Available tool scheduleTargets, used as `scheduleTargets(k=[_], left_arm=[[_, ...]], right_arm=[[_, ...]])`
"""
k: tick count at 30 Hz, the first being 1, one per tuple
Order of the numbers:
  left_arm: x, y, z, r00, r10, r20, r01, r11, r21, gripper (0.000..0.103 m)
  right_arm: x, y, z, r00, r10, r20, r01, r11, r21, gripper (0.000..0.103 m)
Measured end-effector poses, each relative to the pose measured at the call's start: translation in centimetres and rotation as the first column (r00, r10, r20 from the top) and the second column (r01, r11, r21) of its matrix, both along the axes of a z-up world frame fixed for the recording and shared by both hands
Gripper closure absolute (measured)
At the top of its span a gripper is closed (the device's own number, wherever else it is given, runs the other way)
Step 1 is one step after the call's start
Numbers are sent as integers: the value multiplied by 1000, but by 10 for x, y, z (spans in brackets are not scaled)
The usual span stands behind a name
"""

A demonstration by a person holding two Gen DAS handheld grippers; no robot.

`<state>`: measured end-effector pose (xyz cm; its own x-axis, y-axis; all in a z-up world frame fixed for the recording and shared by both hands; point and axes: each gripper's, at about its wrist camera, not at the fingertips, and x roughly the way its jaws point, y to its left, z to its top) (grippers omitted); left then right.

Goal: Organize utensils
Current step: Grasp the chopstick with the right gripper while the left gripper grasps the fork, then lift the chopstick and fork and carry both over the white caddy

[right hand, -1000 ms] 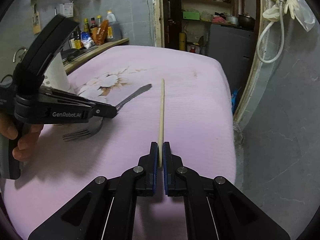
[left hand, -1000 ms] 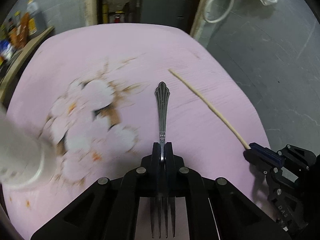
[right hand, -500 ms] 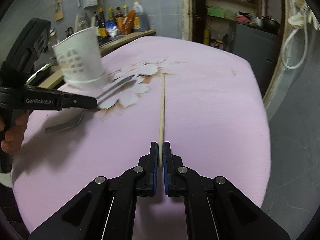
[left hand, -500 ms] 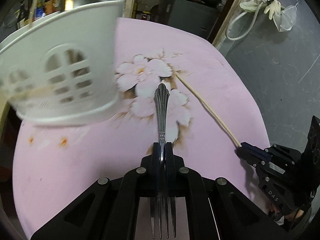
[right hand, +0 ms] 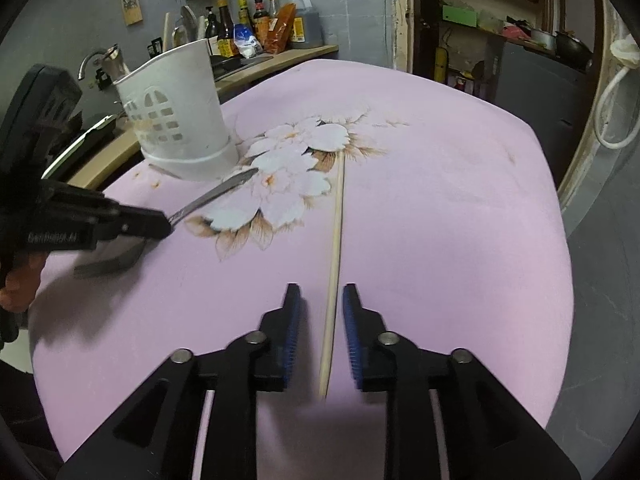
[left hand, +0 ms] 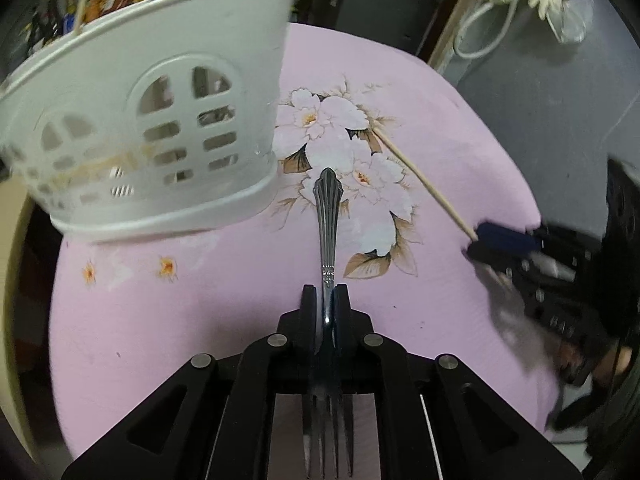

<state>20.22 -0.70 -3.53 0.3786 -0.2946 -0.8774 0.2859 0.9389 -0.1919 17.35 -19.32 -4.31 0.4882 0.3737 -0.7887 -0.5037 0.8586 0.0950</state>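
My left gripper (left hand: 325, 294) is shut on a silver fork (left hand: 327, 216), handle pointing forward, tines back toward the camera. The fork's handle tip is close to the base of a white slotted utensil holder (left hand: 152, 128). In the right wrist view the left gripper (right hand: 160, 226) holds the fork (right hand: 216, 196) just above the cloth beside the holder (right hand: 176, 120). My right gripper (right hand: 318, 300) is open, its blue pads on either side of a wooden chopstick (right hand: 336, 236) lying on the pink cloth. The chopstick (left hand: 420, 178) and right gripper (left hand: 496, 240) also show in the left wrist view.
The table is covered by a pink cloth with a white flower print (right hand: 288, 176). The holder contains some utensils. A counter with sauce bottles (right hand: 260, 24) stands behind the table. The cloth's right edge drops to a grey floor (right hand: 600, 280).
My right gripper has opened and let go of the chopstick, which now lies on the cloth. My left gripper has carried the fork closer to the white holder.
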Motion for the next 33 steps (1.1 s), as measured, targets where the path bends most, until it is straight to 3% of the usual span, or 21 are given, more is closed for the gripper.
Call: scheduleTargets(k=[11, 17, 20, 24, 29, 33], left_arm=[[21, -16, -1, 996, -89, -15, 90, 990, 106, 89], [25, -27, -3, 980, -199, -22, 200, 962, 184, 90], [28, -25, -2, 977, -209, -40, 212, 963, 166, 97], [20, -21, 2, 983, -183, 11, 180, 973, 148, 98], [-6, 1, 18, 983, -127, 132, 122, 991, 49, 98], [-32, 16, 38, 966, -38, 255, 52, 997, -49, 98]], right_arm=[[55, 29, -8, 999, 35, -38, -37, 997, -62, 81], [69, 32, -11, 997, 65, -49, -67, 996, -51, 83], [74, 27, -11, 997, 56, -57, -58, 997, -44, 97], [73, 24, -9, 997, 45, -59, -47, 999, -27, 100], [63, 16, -3, 1000, 13, -19, -12, 1000, 26, 100], [44, 3, 17, 996, -39, 79, 27, 990, 140, 100]])
